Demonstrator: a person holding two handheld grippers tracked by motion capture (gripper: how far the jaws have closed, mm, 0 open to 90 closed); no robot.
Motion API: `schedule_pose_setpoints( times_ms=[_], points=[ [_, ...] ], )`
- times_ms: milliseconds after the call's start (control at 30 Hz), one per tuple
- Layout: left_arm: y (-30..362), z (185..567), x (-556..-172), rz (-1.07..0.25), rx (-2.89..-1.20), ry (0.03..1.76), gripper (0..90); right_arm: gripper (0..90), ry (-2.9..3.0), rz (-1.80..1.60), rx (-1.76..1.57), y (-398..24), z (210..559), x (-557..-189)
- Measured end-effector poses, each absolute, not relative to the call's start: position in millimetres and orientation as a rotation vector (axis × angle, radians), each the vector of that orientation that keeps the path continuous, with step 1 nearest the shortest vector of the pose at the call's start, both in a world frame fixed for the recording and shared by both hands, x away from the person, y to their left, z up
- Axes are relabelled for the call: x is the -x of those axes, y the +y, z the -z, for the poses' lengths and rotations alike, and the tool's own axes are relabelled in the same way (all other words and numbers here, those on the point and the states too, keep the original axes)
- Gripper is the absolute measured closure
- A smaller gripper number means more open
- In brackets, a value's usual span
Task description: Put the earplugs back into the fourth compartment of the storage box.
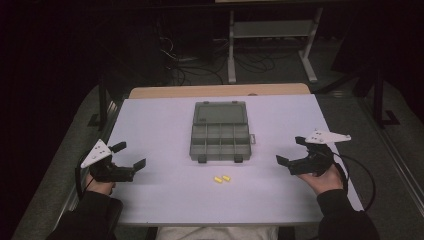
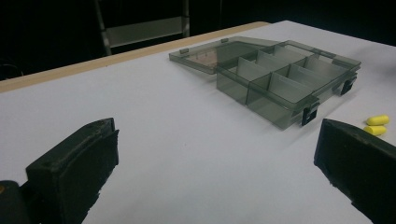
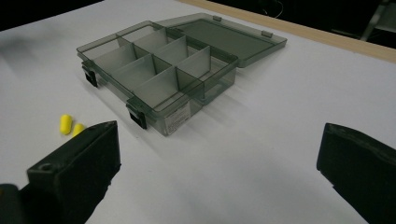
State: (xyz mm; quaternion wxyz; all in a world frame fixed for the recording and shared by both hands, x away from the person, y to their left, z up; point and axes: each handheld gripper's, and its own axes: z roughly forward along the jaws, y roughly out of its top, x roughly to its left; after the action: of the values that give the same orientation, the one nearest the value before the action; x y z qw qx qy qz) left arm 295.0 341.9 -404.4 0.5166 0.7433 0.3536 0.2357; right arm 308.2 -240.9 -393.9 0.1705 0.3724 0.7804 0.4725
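Left gripper (image 1: 131, 154): jaws wide, empty, at the table's (image 1: 150, 200) near-left. Centre: smoky grey compartment box (image 1: 220, 141), lid laid open flat on its far side, dividers showing, two black latches on its near wall. Just near of it, two small yellow earplugs (image 1: 222, 178), side by side, possibly touching; too small to say. Right gripper (image 1: 292, 150): jaws wide, empty, near-right; one earplug is partly hidden by a jaw in its view.

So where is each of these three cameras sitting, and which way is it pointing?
High view: above the person's side, looking forward and down on the white table; shows both forearms, the left tool and the right tool.
Left gripper view: on the left tool, looking across the table at the open grey box; its two black jaws show.
Right gripper view: on the right tool, facing the same box; its jaws show.
Both share the yellow earplugs.
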Motion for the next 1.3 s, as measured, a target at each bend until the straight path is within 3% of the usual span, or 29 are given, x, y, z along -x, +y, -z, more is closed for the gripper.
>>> schedule_pose_setpoints(
  times_ms=[567,1300],
  points=[
    [341.9,404.5,-294.7,-0.568,-1.785,0.852,0.0,0.0,2.367,-1.29,-0.902,-198.1,365.9,-313.6],
    [341.7,404.6,-294.6,-0.567,-1.785,0.851,0.0,0.0,2.561,-1.19,-0.748,-146.3,363.0,-317.9]
  ],
)
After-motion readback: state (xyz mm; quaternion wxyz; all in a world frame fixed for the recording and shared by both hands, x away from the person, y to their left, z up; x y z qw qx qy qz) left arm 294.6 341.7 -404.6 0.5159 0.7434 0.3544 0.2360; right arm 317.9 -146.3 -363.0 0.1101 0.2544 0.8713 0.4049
